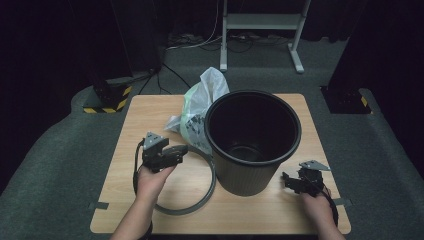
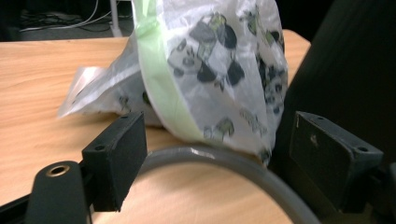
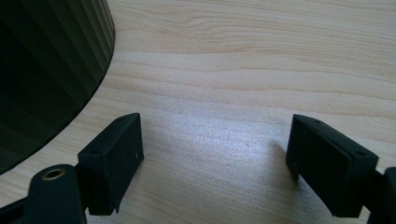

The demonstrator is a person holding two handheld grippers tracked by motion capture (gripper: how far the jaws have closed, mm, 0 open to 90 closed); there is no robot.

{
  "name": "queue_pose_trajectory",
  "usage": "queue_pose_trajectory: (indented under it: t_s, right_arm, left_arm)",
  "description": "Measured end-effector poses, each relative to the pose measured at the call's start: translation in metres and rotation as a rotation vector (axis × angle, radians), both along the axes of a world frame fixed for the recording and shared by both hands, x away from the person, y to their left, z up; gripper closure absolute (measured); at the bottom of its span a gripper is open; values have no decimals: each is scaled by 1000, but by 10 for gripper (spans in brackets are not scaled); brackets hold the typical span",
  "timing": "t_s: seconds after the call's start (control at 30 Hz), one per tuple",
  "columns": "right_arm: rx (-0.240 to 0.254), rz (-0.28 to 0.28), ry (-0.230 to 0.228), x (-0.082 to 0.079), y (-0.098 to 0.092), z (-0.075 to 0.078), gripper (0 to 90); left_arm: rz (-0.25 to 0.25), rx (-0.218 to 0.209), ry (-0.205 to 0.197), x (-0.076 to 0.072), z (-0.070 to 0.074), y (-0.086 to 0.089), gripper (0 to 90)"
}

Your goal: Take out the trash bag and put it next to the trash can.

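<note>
High view: the left gripper (image 1: 176, 152) is over the grey ring (image 1: 207, 192) that lies flat on the table (image 1: 135, 120), and it points toward the plastic bag (image 1: 197, 107). This bag lies behind the ring, touching the left side of the black bin (image 1: 252, 140). It is slumped, and its long axis seems to run away from the person, with the tip toward the far edge. The right gripper (image 1: 286, 181) rests low at the right of the bin, holding nothing.

Left gripper view: the jaws stand wide apart, with nothing clamped. The bag (image 2: 219, 70) is just ahead, with a pale green band and panda prints, and the ring (image 2: 233, 163) curves below between the jaws. I judge that the jaws could catch the ring together with the thin film, or drag the ring, because it lies so close under the bag.

Right gripper view: the jaws are released over bare wood, with the ribbed bin wall (image 3: 46, 70) at the left.
</note>
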State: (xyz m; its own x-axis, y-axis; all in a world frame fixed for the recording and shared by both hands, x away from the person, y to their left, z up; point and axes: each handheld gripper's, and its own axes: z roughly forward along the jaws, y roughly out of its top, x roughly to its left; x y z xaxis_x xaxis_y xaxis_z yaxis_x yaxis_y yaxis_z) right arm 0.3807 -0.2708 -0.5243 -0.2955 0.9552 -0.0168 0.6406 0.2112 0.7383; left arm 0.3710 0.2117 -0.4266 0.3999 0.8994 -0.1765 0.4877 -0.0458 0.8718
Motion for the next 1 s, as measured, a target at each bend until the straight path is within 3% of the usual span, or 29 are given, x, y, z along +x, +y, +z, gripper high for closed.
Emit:
queue_pose_trajectory:
  t_s: [0.2,0.37,0.5,0.6,0.67,0.73,1.0]
  right_arm:
    - [5,-2,6,-1,0,0,182]
    - [4,2,5,-1,0,0,180]
    - [3,13,7,0,-2,0,168]
    - [2,13,8,1,-2,0,162]
    - [2,13,8,1,-2,0,161]
    - [2,10,8,1,-2,0,160]
    - [3,18,8,0,-3,0,160]
  left_arm:
    - [16,18,9,-26,-10,12,175]
    - [22,13,-6,-28,-8,20,175]
    - [17,39,10,-25,-8,26,173]
    - [15,35,25,-23,-8,32,164]
    - [15,48,41,-21,-9,36,164]
    - [16,90,65,-18,-11,38,164]
    - [47,123,178,-11,-21,46,188]
